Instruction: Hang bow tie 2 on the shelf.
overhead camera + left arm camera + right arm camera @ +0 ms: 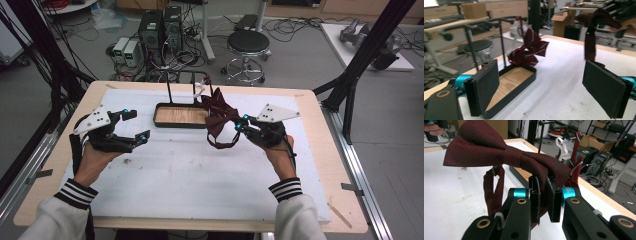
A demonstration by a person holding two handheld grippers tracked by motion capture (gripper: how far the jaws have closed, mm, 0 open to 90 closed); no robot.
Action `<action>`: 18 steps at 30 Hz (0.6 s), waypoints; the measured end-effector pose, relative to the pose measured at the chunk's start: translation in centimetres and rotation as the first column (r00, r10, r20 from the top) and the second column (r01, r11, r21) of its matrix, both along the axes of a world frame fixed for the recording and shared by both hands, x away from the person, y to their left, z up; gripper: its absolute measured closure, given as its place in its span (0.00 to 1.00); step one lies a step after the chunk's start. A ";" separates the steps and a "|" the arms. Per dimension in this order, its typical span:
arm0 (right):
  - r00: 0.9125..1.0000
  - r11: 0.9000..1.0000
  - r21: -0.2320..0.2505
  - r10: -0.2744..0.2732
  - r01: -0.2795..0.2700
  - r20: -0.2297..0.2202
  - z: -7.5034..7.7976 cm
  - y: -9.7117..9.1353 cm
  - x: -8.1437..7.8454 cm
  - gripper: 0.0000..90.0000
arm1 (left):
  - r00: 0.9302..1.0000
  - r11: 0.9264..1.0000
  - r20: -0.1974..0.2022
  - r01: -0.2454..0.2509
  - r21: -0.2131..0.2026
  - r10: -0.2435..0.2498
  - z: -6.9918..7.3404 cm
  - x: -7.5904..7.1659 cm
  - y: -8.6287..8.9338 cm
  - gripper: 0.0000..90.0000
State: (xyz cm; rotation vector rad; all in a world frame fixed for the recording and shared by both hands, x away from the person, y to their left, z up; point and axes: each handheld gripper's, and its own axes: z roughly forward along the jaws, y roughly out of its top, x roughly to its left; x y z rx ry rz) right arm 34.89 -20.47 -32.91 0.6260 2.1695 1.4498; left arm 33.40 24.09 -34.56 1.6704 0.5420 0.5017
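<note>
From above the near edge, the high view looks forward and down over the whole table point(310, 165), while both gripper views sit low and close, sharing with it the wooden tray point(510, 82) mid-table.

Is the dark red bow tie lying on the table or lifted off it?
Lifted. The right tongs are shut on one wing of the bow tie, and its strap loop hangs free above the white mat.

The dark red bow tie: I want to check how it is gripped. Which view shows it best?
The right gripper view: the bow tie sits close up, one wing pinched in the right claw, strap hanging. The high view shows it small; the left gripper view shows it far off, dangling.
</note>
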 end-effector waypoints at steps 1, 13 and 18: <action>1.000 1.000 0.000 0.000 0.000 0.000 0.0 0.0 0.0 0.93 | 1.000 1.000 -0.010 0.014 -0.002 -0.014 0.2 0.1 -0.2 0.16; 1.000 1.000 -0.007 0.008 -0.007 0.020 0.0 2.0 0.1 0.93 | 0.984 0.986 -0.065 0.167 -0.028 -0.168 2.3 1.3 -3.5 0.16; 1.000 1.000 -0.011 0.012 -0.012 0.025 0.0 2.5 0.1 0.93 | 0.977 0.980 -0.074 0.201 -0.015 -0.201 2.6 1.4 -4.9 0.16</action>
